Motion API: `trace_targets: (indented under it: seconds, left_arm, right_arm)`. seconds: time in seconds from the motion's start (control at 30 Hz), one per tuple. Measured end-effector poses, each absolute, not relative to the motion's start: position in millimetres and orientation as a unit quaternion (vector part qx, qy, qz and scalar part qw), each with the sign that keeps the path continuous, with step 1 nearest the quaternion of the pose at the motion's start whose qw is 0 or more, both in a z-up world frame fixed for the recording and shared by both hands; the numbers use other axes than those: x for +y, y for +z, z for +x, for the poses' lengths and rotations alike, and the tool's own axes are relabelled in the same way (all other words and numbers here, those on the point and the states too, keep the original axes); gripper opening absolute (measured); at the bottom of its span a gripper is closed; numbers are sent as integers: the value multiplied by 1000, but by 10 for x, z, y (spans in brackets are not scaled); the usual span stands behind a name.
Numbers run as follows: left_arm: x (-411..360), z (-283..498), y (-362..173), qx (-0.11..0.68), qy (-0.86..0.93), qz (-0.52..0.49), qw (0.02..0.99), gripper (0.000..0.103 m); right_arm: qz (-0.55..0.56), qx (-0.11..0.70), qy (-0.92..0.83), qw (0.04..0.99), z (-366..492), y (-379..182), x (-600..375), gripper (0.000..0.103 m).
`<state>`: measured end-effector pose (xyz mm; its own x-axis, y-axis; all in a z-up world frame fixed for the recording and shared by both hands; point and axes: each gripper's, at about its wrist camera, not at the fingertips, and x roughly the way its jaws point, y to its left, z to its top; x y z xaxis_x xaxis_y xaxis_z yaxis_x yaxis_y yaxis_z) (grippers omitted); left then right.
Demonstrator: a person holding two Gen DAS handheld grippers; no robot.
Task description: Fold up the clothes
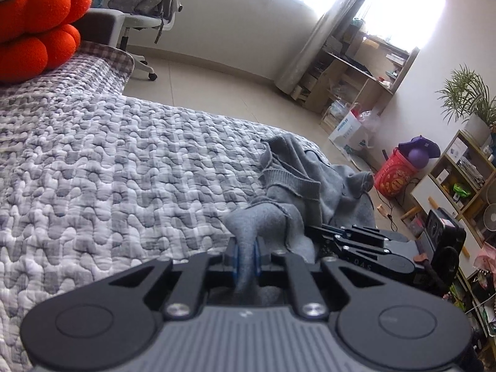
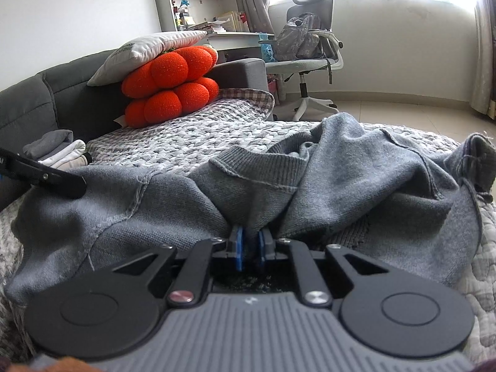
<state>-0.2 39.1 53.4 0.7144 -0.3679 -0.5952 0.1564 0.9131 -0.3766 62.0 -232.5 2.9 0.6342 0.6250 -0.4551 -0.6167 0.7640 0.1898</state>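
A grey knit sweater (image 2: pixel 356 179) lies crumpled on the quilted grey-and-white bedspread (image 2: pixel 192 139), inside out with its seams showing and its ribbed collar (image 2: pixel 257 167) toward me. My right gripper (image 2: pixel 250 248) is shut on a bunch of the sweater just below the collar. My left gripper (image 1: pixel 246 255) is shut on a fold of the sweater (image 1: pixel 297 183) near its edge, and the fabric rises in a pinch between the blue pads. In the left wrist view the right gripper (image 1: pixel 365 245) sits close on the right. Part of the left gripper (image 2: pixel 46 176) enters the right wrist view at the left.
Orange ball cushions (image 2: pixel 170 86) under a white pillow (image 2: pixel 148 49) lean on the grey sofa back (image 2: pixel 46 99). Folded clothes (image 2: pixel 59 152) lie at the left. An office chair (image 2: pixel 310 59) with a backpack stands beyond the bed. Shelves (image 1: pixel 458 179), a red bag (image 1: pixel 396 176) and tiled floor (image 1: pixel 217 83) lie past the bed edge.
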Motion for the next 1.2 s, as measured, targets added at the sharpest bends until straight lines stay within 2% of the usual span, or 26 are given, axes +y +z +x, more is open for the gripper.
trace_targets:
  seconds: [0.33, 0.43, 0.53, 0.6, 0.73, 0.8, 0.87, 0.93, 1.0, 1.07, 1.2]
  left_arm:
    - [395, -196, 581, 345, -159, -125, 917, 9]
    - [427, -205, 580, 346, -160, -129, 915, 18]
    - [458, -191, 568, 348, -160, -141, 913, 43]
    - [473, -182, 558, 348, -161, -149, 911, 44]
    - [463, -121, 503, 355, -155, -152, 909, 42]
    - [448, -67, 452, 363, -146, -154, 907, 37]
    - [412, -31, 431, 365, -136, -149, 909, 13]
    - [385, -7, 435, 362, -125, -144, 913, 9]
    - [371, -10, 486, 350, -113, -136, 920, 8]
    - [376, -41, 569, 334, -102, -131, 928, 7]
    - [387, -46, 693, 322, -95, -125, 934, 7]
  right_arm:
    - [13, 256, 343, 904, 625, 28, -2310, 13]
    - [11, 255, 343, 904, 628, 27, -2313, 13]
    - [9, 254, 341, 905, 627, 21, -2311, 13]
    - [9, 254, 341, 905, 625, 19, -2309, 13]
    - [12, 254, 342, 905, 633, 12, -2324, 13]
    - [13, 254, 342, 905, 632, 10, -2325, 13]
    - [14, 254, 342, 905, 634, 9, -2333, 13]
    - [16, 254, 342, 905, 635, 7, -2341, 13]
    - [21, 254, 343, 904, 637, 6, -2354, 14]
    - [27, 251, 349, 903, 629, 5, -2376, 20]
    - [35, 250, 356, 900, 623, 3, -2417, 25]
